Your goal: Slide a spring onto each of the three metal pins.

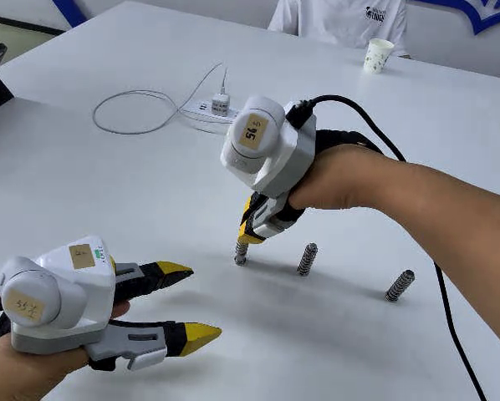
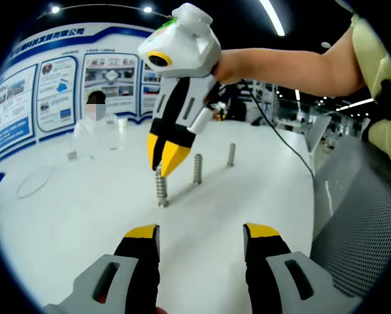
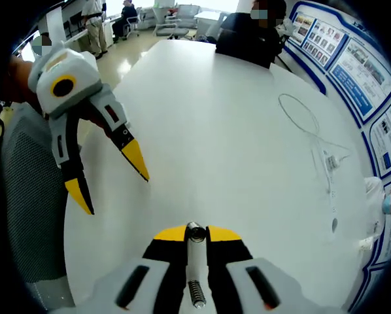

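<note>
Springs stand in a row on the white surface (image 1: 108, 192) in the head view: left spring (image 1: 241, 251), middle spring (image 1: 307, 259) and right spring (image 1: 400, 285), each apart from the next. The right claw (image 1: 250, 237) points down, its yellow tips at the top of the left spring. The left claw (image 1: 201, 301) hovers near left, jaws spread and holding nothing. A power strip (image 1: 210, 107) and a paper cup (image 1: 378, 55) lie far off.

In the left gripper view, the left claw (image 2: 202, 230) gapes toward the right claw (image 2: 163, 162), which sits on the left spring (image 2: 161, 191).

In the right gripper view, the right claw (image 3: 195, 234) is pressed onto the left spring (image 3: 195, 291), with a metal end showing between its tips. The left claw (image 3: 114, 188) hangs spread at left.
</note>
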`<move>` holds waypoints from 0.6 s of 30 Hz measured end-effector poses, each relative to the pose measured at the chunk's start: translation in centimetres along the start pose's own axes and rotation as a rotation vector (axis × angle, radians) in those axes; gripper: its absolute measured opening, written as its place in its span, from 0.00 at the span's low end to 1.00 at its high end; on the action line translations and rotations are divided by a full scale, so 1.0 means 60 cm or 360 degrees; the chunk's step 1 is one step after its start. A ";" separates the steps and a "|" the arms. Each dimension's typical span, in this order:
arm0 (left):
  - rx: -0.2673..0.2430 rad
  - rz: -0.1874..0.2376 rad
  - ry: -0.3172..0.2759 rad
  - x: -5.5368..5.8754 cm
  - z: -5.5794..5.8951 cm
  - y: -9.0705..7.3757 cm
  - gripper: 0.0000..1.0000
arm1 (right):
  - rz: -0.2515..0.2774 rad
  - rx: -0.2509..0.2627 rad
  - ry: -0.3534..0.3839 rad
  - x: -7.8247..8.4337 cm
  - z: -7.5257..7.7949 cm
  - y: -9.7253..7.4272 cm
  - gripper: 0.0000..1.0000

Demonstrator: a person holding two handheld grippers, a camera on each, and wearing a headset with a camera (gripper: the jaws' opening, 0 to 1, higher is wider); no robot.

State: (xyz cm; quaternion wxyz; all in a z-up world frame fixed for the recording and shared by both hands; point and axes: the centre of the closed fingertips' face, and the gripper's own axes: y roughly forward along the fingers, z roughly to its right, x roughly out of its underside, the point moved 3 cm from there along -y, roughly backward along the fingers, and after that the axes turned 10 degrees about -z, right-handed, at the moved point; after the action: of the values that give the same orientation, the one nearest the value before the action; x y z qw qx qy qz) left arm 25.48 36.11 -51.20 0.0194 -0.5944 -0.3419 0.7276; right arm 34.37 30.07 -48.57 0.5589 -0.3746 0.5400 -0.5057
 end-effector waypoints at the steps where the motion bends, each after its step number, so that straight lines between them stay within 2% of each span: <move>1: 0.0001 -0.0001 0.0000 0.000 0.000 0.000 0.52 | -0.0006 -0.0002 0.0001 0.001 -0.001 0.002 0.11; 18: 0.0005 -0.0007 0.0004 0.000 0.002 0.000 0.52 | -0.0005 0.0003 0.0021 0.004 -0.002 0.023 0.12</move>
State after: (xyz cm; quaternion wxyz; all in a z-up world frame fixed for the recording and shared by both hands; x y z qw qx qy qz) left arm 25.41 36.04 -51.18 0.0223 -0.5945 -0.3420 0.7274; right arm 34.47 30.17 -49.98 0.5549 -0.3717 0.5425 -0.5095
